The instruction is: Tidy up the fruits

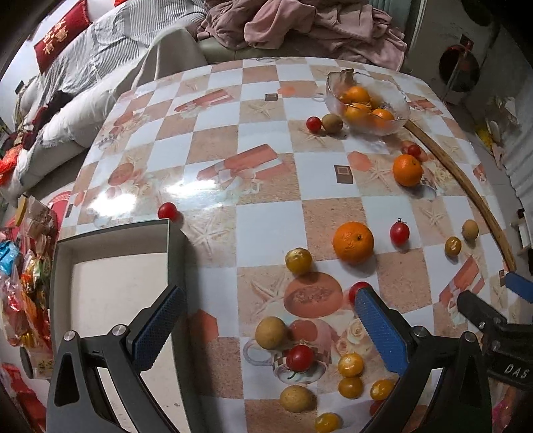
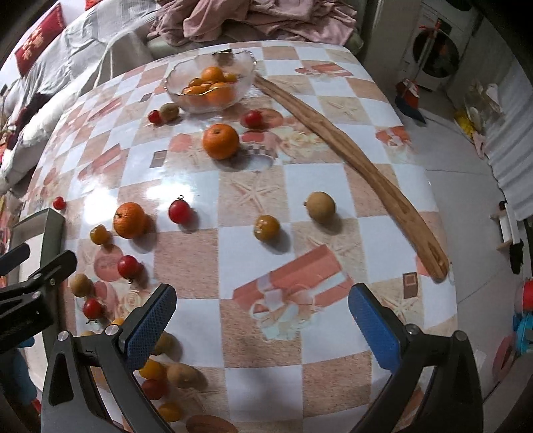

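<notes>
A glass bowl [image 1: 398,115] [image 2: 245,88] holding several oranges stands at the far side of the checkered table. Loose fruit is scattered on the table: oranges [image 1: 353,241] [image 2: 221,141], cherry tomatoes [image 1: 399,232] [image 2: 179,211], small yellow fruits [image 1: 298,260] [image 2: 266,227] and brown round fruits [image 1: 270,332] [image 2: 320,206]. My left gripper [image 1: 269,324] is open above the near fruits, beside an empty grey box [image 1: 100,266]. My right gripper [image 2: 263,323] is open and empty over the near table; it also shows at the right edge of the left wrist view [image 1: 489,309].
A long wooden stick [image 2: 359,163] lies along the table's right side from the bowl toward the near edge. A sofa with blankets and pink clothes [image 1: 299,23] stands behind the table. Snack packets [image 1: 23,283] lie left of the box.
</notes>
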`<state>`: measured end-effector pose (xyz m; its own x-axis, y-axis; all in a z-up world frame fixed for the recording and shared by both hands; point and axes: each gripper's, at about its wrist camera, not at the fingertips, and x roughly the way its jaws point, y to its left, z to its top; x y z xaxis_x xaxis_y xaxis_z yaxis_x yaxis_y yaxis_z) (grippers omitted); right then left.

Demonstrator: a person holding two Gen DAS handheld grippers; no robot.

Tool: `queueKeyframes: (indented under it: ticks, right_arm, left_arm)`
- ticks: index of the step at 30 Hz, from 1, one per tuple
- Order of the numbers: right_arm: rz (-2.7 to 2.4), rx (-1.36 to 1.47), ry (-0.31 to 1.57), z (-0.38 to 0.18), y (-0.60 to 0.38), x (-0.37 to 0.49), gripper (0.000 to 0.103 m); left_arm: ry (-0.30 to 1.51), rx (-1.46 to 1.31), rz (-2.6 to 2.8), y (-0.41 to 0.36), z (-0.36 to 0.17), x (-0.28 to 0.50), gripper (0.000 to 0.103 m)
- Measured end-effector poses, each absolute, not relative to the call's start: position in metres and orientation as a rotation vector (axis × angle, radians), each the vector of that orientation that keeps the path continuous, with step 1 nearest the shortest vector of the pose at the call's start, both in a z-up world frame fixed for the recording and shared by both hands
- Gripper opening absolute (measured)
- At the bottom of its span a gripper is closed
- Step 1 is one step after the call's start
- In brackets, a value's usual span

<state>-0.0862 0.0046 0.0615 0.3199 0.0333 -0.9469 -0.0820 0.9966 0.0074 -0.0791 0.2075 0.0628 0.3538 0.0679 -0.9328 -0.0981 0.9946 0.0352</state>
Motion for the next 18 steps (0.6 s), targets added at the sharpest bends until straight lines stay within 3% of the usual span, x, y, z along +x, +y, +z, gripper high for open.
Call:
queueKeyframes:
  ticks: [18]
  right_arm:
    - [0.077,-0.029,1.268,0.0591,0.0011,-0.0835,0.103]
  left_arm:
    - [1.222,-0.039,0.106,0.2076,0.0619,-0.0759,0.103]
